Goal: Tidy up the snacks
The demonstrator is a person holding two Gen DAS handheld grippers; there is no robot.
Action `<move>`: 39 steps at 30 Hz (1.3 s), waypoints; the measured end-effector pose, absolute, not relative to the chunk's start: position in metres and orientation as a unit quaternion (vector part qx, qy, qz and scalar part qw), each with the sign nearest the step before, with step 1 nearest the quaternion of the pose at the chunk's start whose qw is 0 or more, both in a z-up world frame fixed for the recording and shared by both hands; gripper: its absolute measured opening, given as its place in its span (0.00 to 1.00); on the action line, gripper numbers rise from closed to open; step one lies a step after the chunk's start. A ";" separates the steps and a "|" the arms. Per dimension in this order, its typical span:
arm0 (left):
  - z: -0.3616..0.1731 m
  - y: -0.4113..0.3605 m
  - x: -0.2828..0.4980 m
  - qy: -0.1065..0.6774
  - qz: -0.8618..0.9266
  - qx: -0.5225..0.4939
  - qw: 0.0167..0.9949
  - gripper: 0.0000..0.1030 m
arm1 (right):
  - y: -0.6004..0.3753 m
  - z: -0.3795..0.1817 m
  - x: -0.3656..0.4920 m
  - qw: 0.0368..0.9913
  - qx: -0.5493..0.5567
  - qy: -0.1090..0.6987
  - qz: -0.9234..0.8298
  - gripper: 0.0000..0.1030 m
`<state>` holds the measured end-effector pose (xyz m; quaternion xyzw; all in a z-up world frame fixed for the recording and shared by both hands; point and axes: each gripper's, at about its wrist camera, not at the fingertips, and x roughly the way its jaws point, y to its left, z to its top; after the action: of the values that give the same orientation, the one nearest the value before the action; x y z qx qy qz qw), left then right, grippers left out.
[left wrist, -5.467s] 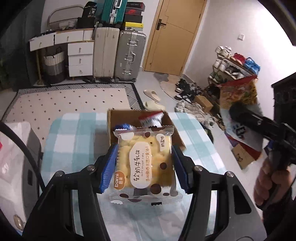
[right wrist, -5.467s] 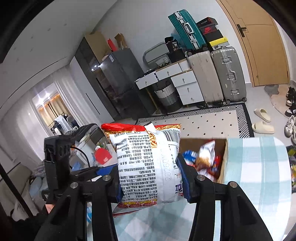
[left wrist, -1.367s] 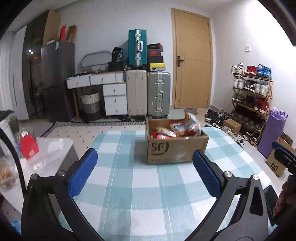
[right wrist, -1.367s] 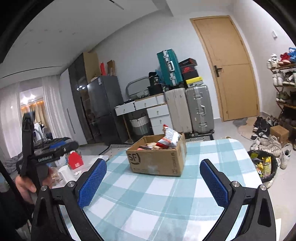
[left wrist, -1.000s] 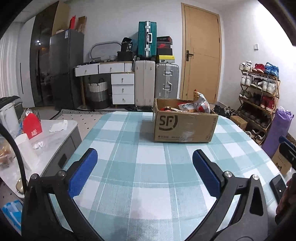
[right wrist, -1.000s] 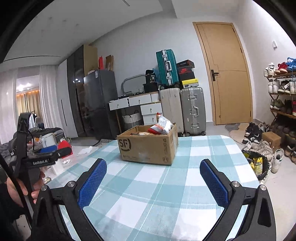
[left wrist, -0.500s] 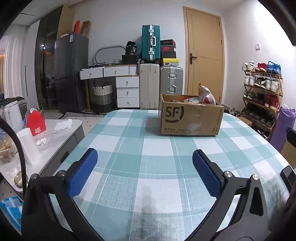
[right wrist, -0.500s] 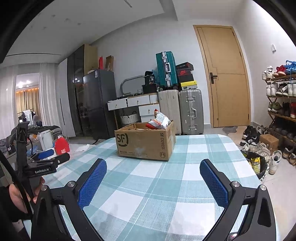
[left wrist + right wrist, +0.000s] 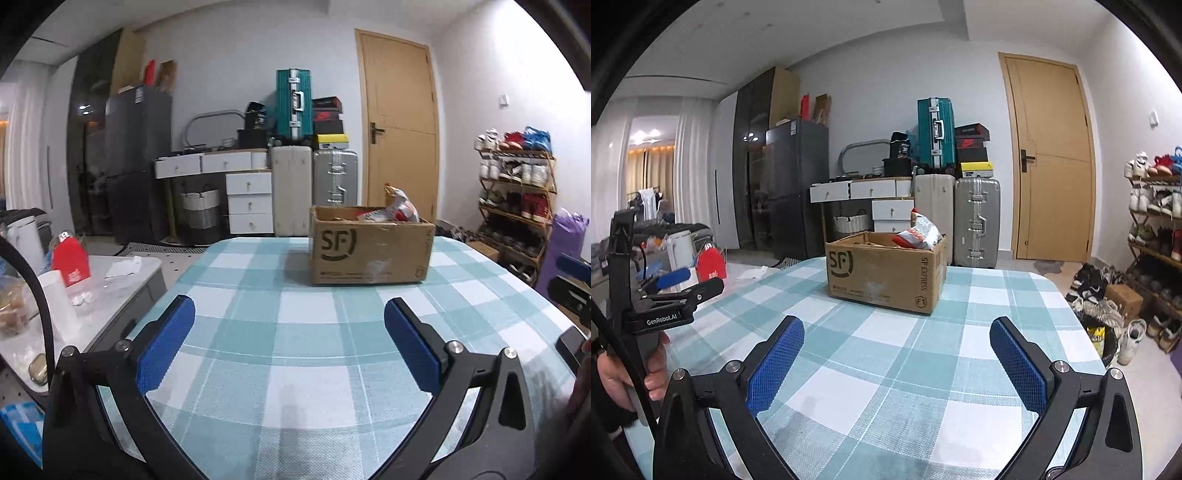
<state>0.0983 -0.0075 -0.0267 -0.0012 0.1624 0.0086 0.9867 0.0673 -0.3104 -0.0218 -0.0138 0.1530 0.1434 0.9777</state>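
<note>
Sitting well beyond both grippers' spread fingers [image 9: 413, 350] — the snack-filled box [image 9: 369, 247].

Left hand-held gripper [image 9: 288, 339] low over near edge of checked surface [image 9: 306, 354], blue pads [image 9: 164, 343] spread wide, nothing between. Cardboard box [image 9: 369, 245] near far edge; snack bags [image 9: 400, 208] poking out.

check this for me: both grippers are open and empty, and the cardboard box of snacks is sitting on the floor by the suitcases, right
Not quite. The cardboard box sits on the checked tablecloth, not the floor; the right wrist view shows it. The left gripper and right gripper are open and empty.
</note>
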 end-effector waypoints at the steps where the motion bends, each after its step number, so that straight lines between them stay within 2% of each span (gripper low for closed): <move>1: -0.027 -0.006 0.099 0.163 0.013 -0.004 0.987 0.99 | -0.310 -0.022 0.068 0.977 -0.013 0.153 0.145 1.00; 16: -0.028 -0.003 0.099 0.163 0.018 -0.011 0.986 0.99 | -0.338 -0.022 0.071 0.978 0.054 0.151 0.136 1.00; 39: -0.026 -0.003 0.097 0.162 0.019 -0.011 0.987 0.99 | -0.338 -0.022 0.069 0.978 0.054 0.154 0.130 1.00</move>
<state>0.0970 -0.0029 -0.0264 -0.0110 0.1618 0.0191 0.9866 0.0689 -0.3376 -0.0216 0.0535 0.1541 0.1295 0.9781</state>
